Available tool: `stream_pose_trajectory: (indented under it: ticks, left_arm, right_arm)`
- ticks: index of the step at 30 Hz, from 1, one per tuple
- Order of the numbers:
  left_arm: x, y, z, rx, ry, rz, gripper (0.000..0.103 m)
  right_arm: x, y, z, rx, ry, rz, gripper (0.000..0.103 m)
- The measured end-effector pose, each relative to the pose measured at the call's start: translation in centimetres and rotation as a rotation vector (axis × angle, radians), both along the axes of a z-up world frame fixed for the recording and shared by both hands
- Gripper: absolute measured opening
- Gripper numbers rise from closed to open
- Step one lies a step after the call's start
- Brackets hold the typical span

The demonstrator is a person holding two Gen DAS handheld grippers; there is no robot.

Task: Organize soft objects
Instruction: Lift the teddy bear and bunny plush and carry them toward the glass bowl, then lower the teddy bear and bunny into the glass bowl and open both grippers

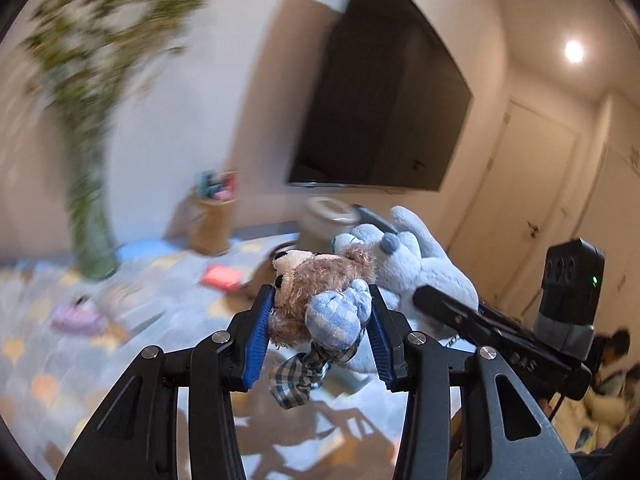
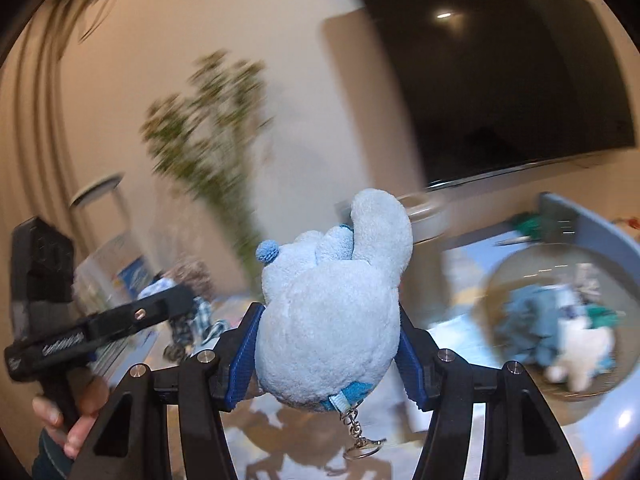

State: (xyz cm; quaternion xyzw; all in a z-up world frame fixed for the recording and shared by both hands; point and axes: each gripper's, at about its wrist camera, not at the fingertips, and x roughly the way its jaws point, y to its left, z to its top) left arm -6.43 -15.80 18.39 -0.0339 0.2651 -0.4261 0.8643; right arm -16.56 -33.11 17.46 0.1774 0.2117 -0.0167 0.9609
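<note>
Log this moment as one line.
left gripper: shut on brown teddy bear | right gripper: shut on light blue plush | both lifted

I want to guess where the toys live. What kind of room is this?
Probably a living room at home: a big dark flat television hangs on the cream wall, a tall green glass vase of leafy branches stands nearby, and a pastel patterned cloth covers the surface.
</note>
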Motion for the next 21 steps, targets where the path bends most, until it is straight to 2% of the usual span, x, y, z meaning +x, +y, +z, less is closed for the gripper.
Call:
stream_pose_trajectory:
  ticks: [3, 8, 12, 16, 19, 21]
  left_arm:
    - [-0.5, -5.1, 0.5, 0.018, -0.024, -0.045, 0.041]
    - [-1.1, -14.4, -0.4, 0.079, -0.041, -0.109, 0.041]
    - [-0.2, -19.5, -1.6, 0.100, -0.038, -0.127, 0.041]
    - [0.9, -23.9, -3.6, 0.156, -0.045, -0.131, 0.041]
    - [1.7, -26.4, -5.3, 0.198, -0.043, -0.153, 0.041]
    - [2.6, -27.6, -6.4, 0.219, -0.020, -0.156, 0.042]
  right_arm:
    - [-1.4, -4.9, 0.3, 0.005, 0.010, -0.111, 0.059]
    - [-3.3, -11.6, 0.0, -0.016, 0.044, -0.265, 0.060]
    - [-3.5, -17.4, -1.2, 0.019, 0.107, -0.344, 0.059]
    - [-2.9, -21.5, -2.7, 0.044, 0.156, -0.422, 0.059]
    - [-2.0, -24.4, -3.8, 0.108, 0.179, -0.442, 0.059]
    - [-0.7, -25.6, -4.5, 0.103, 0.221, -0.443, 0.059]
